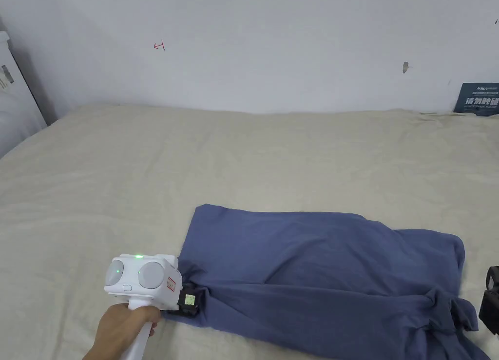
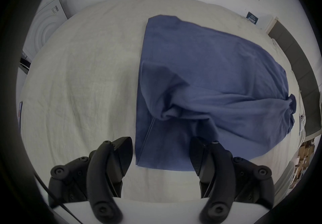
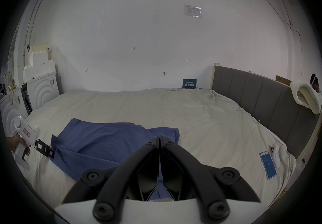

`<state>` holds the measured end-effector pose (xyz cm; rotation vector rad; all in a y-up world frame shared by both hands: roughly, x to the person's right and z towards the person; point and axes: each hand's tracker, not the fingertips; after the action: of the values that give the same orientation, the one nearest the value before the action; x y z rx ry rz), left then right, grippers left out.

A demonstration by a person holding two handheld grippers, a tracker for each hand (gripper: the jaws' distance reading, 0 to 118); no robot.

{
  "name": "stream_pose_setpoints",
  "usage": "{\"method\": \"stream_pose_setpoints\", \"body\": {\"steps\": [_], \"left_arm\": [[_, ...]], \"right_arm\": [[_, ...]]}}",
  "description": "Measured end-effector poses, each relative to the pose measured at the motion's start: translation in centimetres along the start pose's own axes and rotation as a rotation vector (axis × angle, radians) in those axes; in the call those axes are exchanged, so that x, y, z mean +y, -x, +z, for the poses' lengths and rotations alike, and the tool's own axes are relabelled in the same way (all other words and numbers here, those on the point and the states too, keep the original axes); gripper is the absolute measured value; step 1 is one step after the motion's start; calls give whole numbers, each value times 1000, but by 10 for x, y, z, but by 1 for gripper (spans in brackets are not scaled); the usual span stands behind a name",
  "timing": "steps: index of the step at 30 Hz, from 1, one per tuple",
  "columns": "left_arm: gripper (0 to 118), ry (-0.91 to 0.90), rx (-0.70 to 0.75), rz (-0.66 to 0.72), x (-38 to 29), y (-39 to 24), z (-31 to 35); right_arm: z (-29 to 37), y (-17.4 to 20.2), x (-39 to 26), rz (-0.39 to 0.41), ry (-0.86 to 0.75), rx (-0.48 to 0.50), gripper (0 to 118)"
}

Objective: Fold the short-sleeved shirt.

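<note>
A blue short-sleeved shirt (image 1: 316,268) lies on the bed, partly folded lengthwise, with a loose fold across its middle (image 2: 174,109) and a bunched sleeve at its right end (image 1: 438,305). A hand holds my left gripper (image 1: 190,301) at the shirt's left edge. In the left gripper view it (image 2: 161,151) is open, jaws wide apart, and the shirt's near corner (image 2: 156,158) lies between them. My right gripper (image 1: 491,297) sits just off the shirt's right end. In its own view it (image 3: 159,138) is shut, jaws pressed together, with blue cloth (image 3: 104,140) beyond and beneath it.
A beige sheet (image 1: 243,156) covers the bed, which runs to a white wall. A dark card (image 1: 478,99) leans at the back right. A grey headboard (image 3: 252,97) stands on the right, two phones (image 3: 268,165) lie near it, and white appliances (image 3: 43,91) stand left.
</note>
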<state>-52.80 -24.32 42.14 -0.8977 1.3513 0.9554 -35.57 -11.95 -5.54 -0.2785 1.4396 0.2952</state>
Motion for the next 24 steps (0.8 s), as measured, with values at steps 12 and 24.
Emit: {"method": "stream_pose_setpoints", "body": {"steps": [12,24], "left_arm": [[7,-26,-26,-2,-6,-6,13],[6,-142,-86,11,-3,0,60]], "right_arm": [[-2,-6,-5,-23,47,5,0],[-87,-30,-60,-145,479,53,14]]}}
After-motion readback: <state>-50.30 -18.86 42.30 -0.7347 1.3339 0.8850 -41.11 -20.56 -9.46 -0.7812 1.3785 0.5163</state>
